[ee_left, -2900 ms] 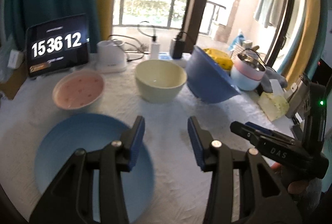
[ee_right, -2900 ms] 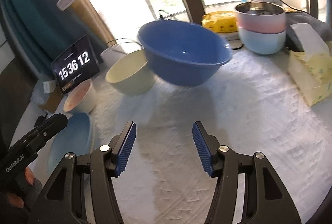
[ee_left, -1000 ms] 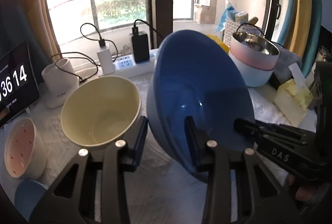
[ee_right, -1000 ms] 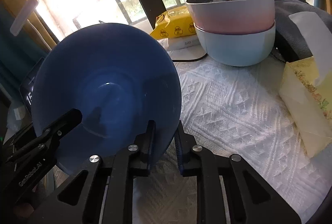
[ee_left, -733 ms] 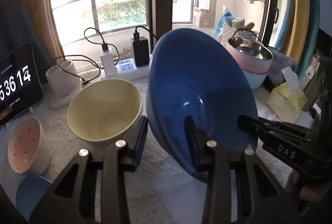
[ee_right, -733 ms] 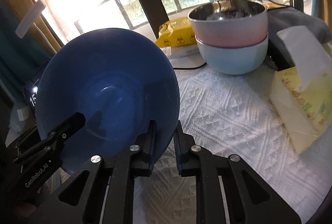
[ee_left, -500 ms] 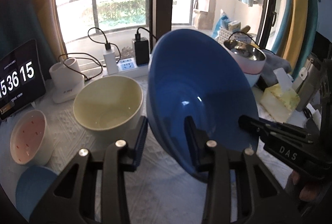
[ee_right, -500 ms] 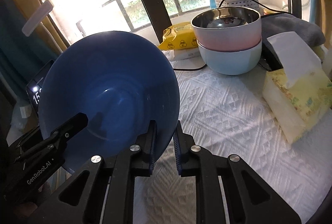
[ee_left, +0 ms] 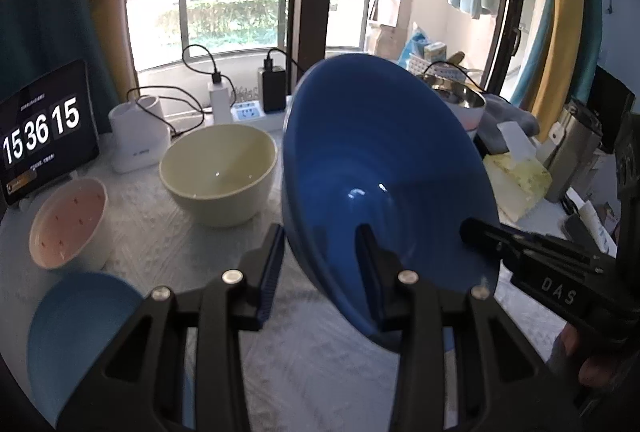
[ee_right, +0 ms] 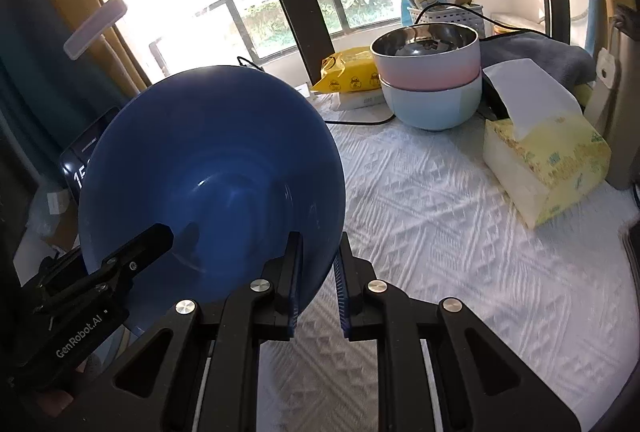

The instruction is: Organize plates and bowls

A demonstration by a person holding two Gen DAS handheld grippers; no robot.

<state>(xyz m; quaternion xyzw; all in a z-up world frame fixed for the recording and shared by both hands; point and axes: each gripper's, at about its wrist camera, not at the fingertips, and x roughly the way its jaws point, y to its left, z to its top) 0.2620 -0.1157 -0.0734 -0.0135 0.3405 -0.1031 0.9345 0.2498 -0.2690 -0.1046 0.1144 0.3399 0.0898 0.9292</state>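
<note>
A big dark blue bowl [ee_left: 384,168] is held tilted in the air, its inside facing me. My left gripper [ee_left: 320,264] is shut on its lower left rim, one finger inside and one outside. My right gripper [ee_right: 318,272] is shut on the opposite rim of the same bowl [ee_right: 208,168]. On the white cloth sit a cream bowl [ee_left: 218,172], a pink dish [ee_left: 68,222] and a light blue plate [ee_left: 80,332]. A pink bowl stacked in a pale blue bowl [ee_right: 432,76] stands at the back right.
A tablet clock [ee_left: 44,136] stands at the far left. A white appliance [ee_left: 138,140], a power strip with chargers [ee_left: 248,108] and cables line the window sill. A yellow tissue box [ee_right: 548,152], a yellow packet [ee_right: 348,74] and a grey towel [ee_right: 536,56] lie to the right.
Both grippers went from open and empty to gripping the blue bowl's rim. Over the last second they have lifted it and drawn back from the window with it.
</note>
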